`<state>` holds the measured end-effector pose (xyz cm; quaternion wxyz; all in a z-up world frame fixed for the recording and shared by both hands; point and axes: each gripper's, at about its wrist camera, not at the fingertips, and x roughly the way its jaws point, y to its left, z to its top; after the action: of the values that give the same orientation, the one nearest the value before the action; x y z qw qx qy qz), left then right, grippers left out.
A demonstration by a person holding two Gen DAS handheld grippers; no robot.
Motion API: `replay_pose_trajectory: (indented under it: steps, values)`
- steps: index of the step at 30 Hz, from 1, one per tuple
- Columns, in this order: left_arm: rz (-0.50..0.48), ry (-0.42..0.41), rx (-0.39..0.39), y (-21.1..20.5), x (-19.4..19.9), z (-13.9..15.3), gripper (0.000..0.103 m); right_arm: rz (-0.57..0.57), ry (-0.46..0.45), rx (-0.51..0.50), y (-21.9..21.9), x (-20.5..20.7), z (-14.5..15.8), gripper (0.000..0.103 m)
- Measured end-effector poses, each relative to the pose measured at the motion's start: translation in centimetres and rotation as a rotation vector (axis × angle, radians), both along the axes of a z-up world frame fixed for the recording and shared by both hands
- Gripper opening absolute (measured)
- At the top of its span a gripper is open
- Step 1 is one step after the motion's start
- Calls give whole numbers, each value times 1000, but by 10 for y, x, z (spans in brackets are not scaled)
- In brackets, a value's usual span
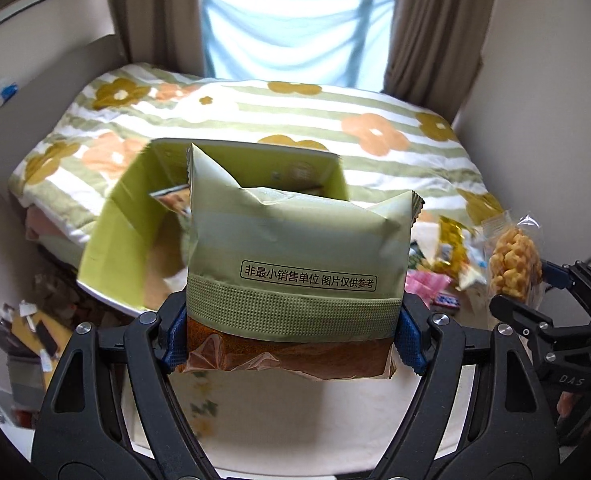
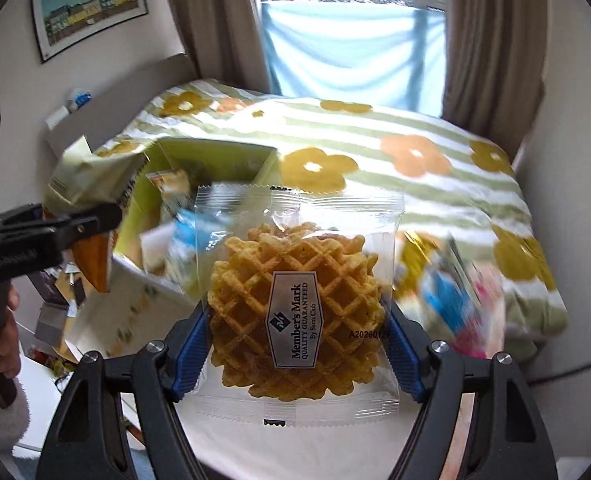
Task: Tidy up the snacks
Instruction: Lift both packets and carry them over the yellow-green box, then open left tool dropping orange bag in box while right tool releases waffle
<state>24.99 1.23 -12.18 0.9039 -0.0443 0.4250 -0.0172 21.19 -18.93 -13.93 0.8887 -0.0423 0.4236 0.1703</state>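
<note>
beyond both loads, near the bed's [image 1: 375, 112] foot edge, the green box [image 1: 135, 232] lies ahead-left; left hand-held gripper [image 1: 295, 344] clamping the green packet [image 1: 295, 248] is nearer than right hand-held gripper [image 2: 295, 344] clamping the waffle packet [image 2: 295, 304].

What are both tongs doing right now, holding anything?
Left tongs: closed on the green snack packet.
Right tongs: closed on the clear waffle packet.

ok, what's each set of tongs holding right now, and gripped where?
Left tongs: green snack packet, pinched across its lower side edges. Right tongs: clear-wrapped waffle cookie, clamped at the wrapper's left and right sides.
</note>
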Motion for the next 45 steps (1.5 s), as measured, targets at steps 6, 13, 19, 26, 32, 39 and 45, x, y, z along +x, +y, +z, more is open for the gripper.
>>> replay_pose_trajectory:
  steps: [6,13,19,26,32,39,45]
  values:
    - [58,28,4,56,33,-8,78,74,8,16,56,44,2,73]
    - [65,106,7,109,75,-35,78,98,65,29,109,81,-18,73]
    - [28,179,21,131,100,-67,78,68,119,36,138,106,-32,73]
    - [-40,157,121,129,100,-85,101,23,170,42,150,116,-45,73]
    - [-53,148,86,139,89,-91,102,3,193,44,149,121,-45,73]
    - [-35,152,56,144,81,-89,102,25,226,43,156,127,-52,73]
    - [-18,159,82,147,70,-88,102,78,242,65,177,134,-56,74]
